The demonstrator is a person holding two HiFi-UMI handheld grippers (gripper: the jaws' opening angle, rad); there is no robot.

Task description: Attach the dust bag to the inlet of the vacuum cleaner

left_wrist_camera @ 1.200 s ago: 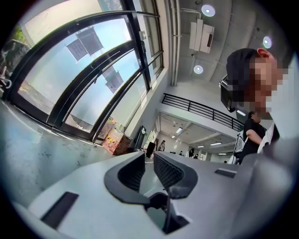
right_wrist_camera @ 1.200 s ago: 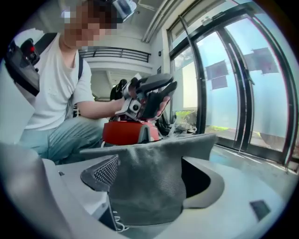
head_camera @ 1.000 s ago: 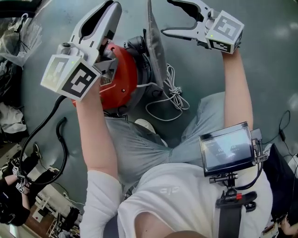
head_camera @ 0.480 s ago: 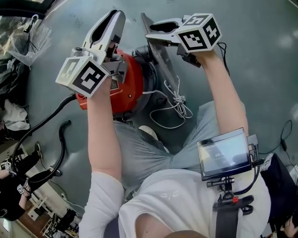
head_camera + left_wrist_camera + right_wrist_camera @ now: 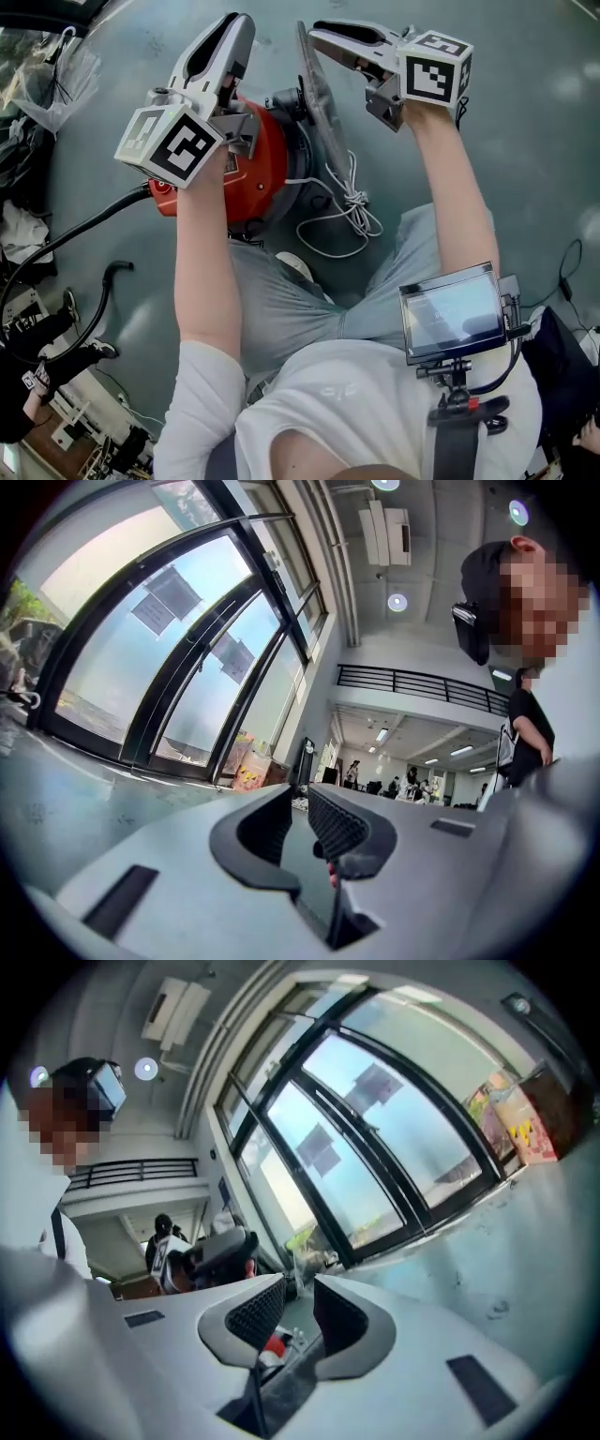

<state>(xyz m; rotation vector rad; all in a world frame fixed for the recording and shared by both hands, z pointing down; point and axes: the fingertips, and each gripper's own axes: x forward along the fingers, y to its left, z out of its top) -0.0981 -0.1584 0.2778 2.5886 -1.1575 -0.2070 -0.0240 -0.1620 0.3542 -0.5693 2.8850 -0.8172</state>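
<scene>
Right gripper (image 5: pixel 317 33): jaws just closed down, upper edge of dust bag (image 5: pixel 323 112) pinched at tips. Left gripper (image 5: pixel 236 26): jaws narrowly apart, nothing seen pinched, held over glossy red vacuum cleaner (image 5: pixel 253 173). Bag flat, grey, matte, stood edge-on; long axis run back from right tips toward holder. Black round inlet (image 5: pixel 286 101) just beyond bag, on left-gripper side. Right hand judged nearer.

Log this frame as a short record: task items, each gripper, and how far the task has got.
Vacuum cleaner: red, on the floor.
Dust bag: grey, flat, on edge beside the vacuum cleaner.
Left gripper: above the vacuum cleaner, jaws slightly apart, grip unclear.
Right gripper: jaws have just been closing, pinching the dust bag's top edge.
Cord: white, coiled on the floor.
Attachment: cannot tell.
</scene>
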